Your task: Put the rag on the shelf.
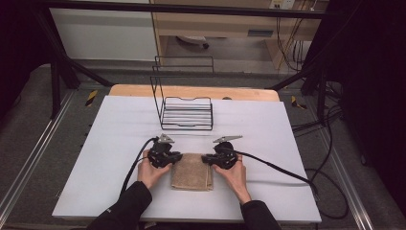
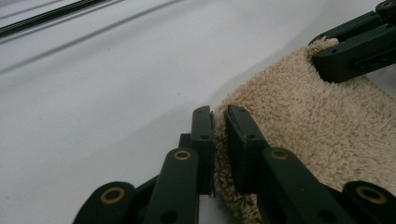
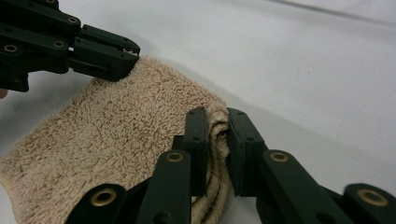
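towel (image 1: 192, 177): folded, on table | left gripper (image 2: 219, 140): fingers pinching its corner | right gripper (image 3: 217, 140): same

Both forearms wear black long sleeves (image 1: 125, 205). The left gripper (image 1: 165, 154) and right gripper (image 1: 219, 157) are black, each topped by a grey three-cornered plate (image 1: 227, 139). A black cable (image 1: 280, 168) trails from each, the right one toward 4 o'clock. Jaw linkages carry brass-coloured pivot rivets (image 3: 103, 196) and small screws.
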### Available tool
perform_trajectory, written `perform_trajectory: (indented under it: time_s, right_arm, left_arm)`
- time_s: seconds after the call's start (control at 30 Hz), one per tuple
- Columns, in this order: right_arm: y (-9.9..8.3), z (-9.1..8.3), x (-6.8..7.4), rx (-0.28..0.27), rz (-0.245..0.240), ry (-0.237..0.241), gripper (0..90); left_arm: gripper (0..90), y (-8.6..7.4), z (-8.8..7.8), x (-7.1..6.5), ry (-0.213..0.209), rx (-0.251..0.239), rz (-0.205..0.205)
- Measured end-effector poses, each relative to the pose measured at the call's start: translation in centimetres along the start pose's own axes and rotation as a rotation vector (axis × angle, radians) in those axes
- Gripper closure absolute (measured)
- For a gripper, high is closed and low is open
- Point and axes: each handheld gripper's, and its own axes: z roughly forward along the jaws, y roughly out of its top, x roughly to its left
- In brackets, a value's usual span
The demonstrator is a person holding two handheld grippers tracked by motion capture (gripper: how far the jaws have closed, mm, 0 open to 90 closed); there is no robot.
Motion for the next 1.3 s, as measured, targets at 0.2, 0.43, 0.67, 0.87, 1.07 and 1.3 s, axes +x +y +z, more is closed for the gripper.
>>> perform_trajectory:
  time_s: [0.2, 0.43, 0.67, 0.87, 1.07, 1.3]
  right_arm:
    - [0.0, -0.1, 0.0, -0.008, -0.003, -0.001, 82.9]
    - [0.1, -0.6, 0.3, -0.03, -0.016, 0.003, 83.1]
    - [0.4, -1.8, 0.6, -0.074, -0.027, 0.029, 83.2]
    - [0.6, -2.6, 0.9, -0.106, -0.035, 0.044, 83.2]
    - [0.7, -3.5, 1.2, -0.137, -0.045, 0.058, 83.3]
    - [1.0, -4.6, 1.5, -0.178, -0.057, 0.059, 83.4]
  left_arm:
    - [82.7, 0.0, -0.1, 0.2, -0.017, -0.004, -0.022]
    - [83.9, 0.1, -0.5, 0.3, -0.026, -0.017, -0.023]
    - [84.2, 0.4, -1.9, 0.3, -0.048, -0.065, -0.019]
    - [84.3, 0.6, -3.0, -0.1, -0.056, -0.104, -0.01]
    - [84.8, 0.8, -3.9, -0.6, -0.055, -0.13, 0.01]
    - [85.3, 1.3, -5.1, -1.2, -0.057, -0.164, 0.031]
